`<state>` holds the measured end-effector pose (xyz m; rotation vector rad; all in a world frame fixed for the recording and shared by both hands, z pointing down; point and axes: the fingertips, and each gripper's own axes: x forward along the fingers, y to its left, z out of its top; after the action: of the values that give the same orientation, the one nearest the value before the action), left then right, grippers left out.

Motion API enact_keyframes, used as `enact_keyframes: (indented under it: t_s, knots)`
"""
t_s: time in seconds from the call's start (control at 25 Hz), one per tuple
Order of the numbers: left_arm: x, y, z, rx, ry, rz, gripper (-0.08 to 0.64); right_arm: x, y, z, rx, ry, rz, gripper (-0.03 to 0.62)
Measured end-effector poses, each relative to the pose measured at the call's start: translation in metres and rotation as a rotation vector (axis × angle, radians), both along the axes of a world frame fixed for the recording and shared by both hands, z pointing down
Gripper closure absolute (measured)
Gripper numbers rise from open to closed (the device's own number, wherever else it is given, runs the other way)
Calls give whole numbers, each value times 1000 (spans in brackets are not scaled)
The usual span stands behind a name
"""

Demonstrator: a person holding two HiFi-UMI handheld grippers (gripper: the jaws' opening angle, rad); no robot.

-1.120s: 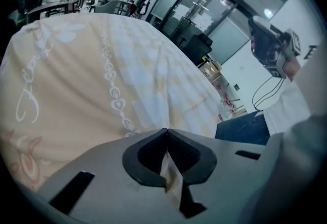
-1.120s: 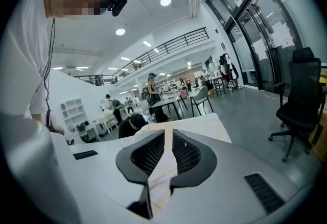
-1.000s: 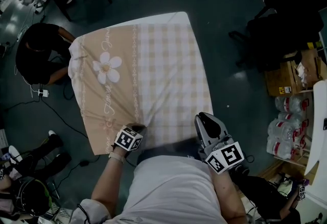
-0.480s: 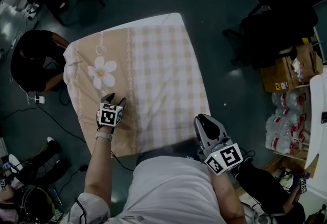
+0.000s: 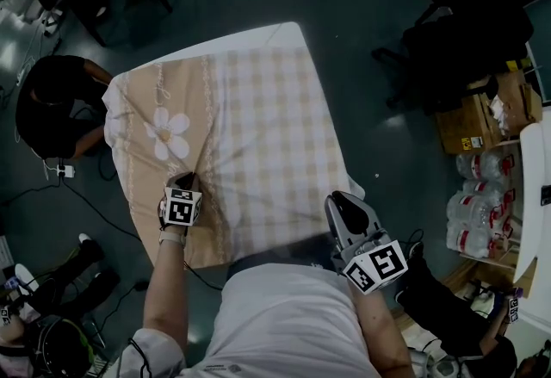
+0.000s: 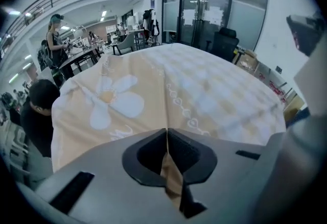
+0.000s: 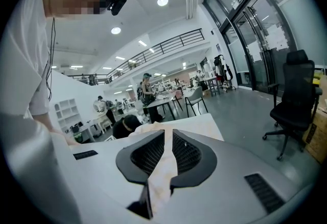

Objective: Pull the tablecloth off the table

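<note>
Left gripper (image 5: 185, 182) fingers closed tight on a pinched-up fold of the tablecloth (image 5: 258, 127); right gripper (image 5: 342, 202) fingers clamped on its near edge

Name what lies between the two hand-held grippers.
Only bare checked tablecloth between left hand-held gripper and right hand-held gripper, seen in the head view.
</note>
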<state>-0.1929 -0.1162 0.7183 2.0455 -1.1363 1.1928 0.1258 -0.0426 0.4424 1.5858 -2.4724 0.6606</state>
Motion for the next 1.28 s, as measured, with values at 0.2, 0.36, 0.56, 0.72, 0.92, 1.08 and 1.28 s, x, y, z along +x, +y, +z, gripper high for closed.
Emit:
enact_keyframes:
  t_s: [0.2, 0.36, 0.56, 0.72, 0.92, 1.08, 1.28]
  knots:
    - [-25, 22, 1, 18, -93, -21, 548, 3, -6, 1, 2, -7, -22, 560]
    - [-52, 47, 1, -20, -117, -91, 548, 0, -10, 2, 3, -16, -45, 560]
    - [-113, 121, 13, -15, -190, -140, 548, -39, 27, 16, 9, -12, -87, 560]
    - [-134, 140, 9, -50, -254, -158, 548, -30, 8, 20, -15, -15, -86, 560]
    - [-138, 138, 8, -105, -297, -225, 548, 20, -52, 47, -82, 4, -77, 550]
    - [-143, 139, 6, -122, -356, -224, 548, 63, -97, 86, -179, 26, -75, 393]
    - [-143, 141, 6, -124, -364, -260, 548, 109, -137, 148, -315, 29, -40, 348]
